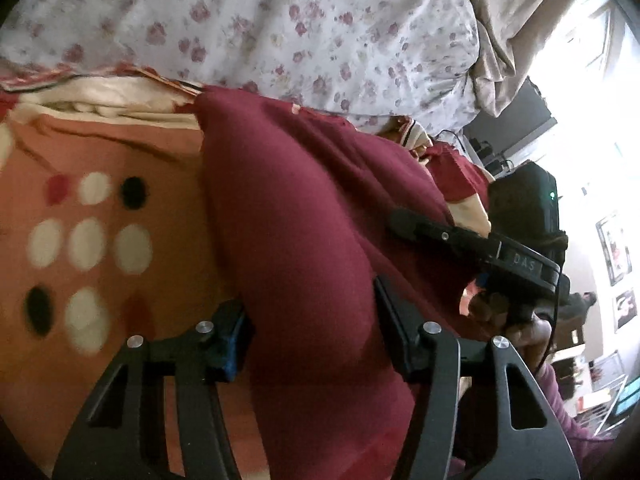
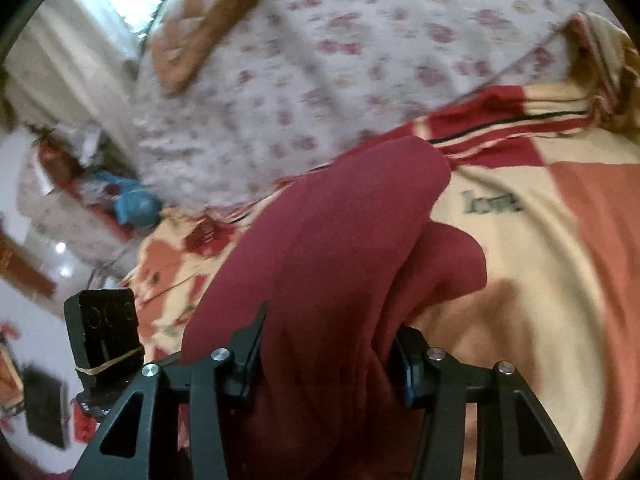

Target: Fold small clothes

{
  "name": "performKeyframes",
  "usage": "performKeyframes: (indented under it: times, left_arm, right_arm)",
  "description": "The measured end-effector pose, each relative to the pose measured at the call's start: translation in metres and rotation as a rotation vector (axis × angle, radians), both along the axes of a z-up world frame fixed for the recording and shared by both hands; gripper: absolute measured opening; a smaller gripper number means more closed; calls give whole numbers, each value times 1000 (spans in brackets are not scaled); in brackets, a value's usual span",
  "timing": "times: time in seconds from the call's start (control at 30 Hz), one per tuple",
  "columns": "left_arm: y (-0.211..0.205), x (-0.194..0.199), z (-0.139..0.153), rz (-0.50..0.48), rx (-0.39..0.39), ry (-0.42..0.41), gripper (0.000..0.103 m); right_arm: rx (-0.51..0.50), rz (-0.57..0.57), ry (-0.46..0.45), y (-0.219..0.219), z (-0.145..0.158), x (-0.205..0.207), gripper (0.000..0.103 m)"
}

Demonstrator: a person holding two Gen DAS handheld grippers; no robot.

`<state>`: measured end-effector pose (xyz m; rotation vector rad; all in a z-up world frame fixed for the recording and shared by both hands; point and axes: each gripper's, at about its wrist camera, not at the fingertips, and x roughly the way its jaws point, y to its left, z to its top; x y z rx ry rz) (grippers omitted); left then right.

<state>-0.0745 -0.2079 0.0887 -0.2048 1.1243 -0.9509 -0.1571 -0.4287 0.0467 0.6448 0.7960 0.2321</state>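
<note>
On the bed | left gripper [image 1: 310,344] – clamps maroon garment [image 1: 304,208] | right gripper [image 2: 326,354] – clamps it too

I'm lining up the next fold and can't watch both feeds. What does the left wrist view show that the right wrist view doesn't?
Left wrist only: the orange bedspread patch with white, black and red dots, and the right gripper resting on the cloth.

Right wrist only: the cream bedspread patch with dark lettering.

Both: the maroon knit garment bunched between each gripper's jaws, and the white floral sheet behind.
</note>
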Motion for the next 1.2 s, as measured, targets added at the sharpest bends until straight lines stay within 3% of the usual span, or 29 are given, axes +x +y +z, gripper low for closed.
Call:
performKeyframes:
  times: [0.17,0.23,0.3,0.37,0.47,0.57,0.67,0.87,0.97,1.2]
  left_arm:
    - [44,-35,15,59,111,-52,56]
    - [57,-42,0,91,173,-49,56]
    - [65,-44,-23,116,251,-5,56]
    - [72,-48,-27,149,248,-2,67]
    - [77,-53,-17,193,267,-65,68]
    - [71,-60,-8,227,303,-148,69]
    - [64,-66,-8,249,343,-216,69]
    - [57,-74,-14,274,362,-242,69]
    - [54,-79,-18,271,377,-255,69]
    - [52,-90,-12,292,415,-327,69]
  right_arm:
    - [15,108,18,42,0,-6,50]
    - [-92,99,93,56,-11,-6,60]
    - [-207,75,146,66,-19,-12,63]
    - [-199,64,115,64,-14,-25,65]
    - [-276,22,40,66,14,-47,65]
    - [-344,75,-49,82,36,-60,65]
    - [-386,178,-106,112,39,-61,63]
    - [-544,259,10,136,-7,-57,57]
    - [-692,231,36,139,-26,-68,57]
    - [-630,184,6,132,-11,-97,57]
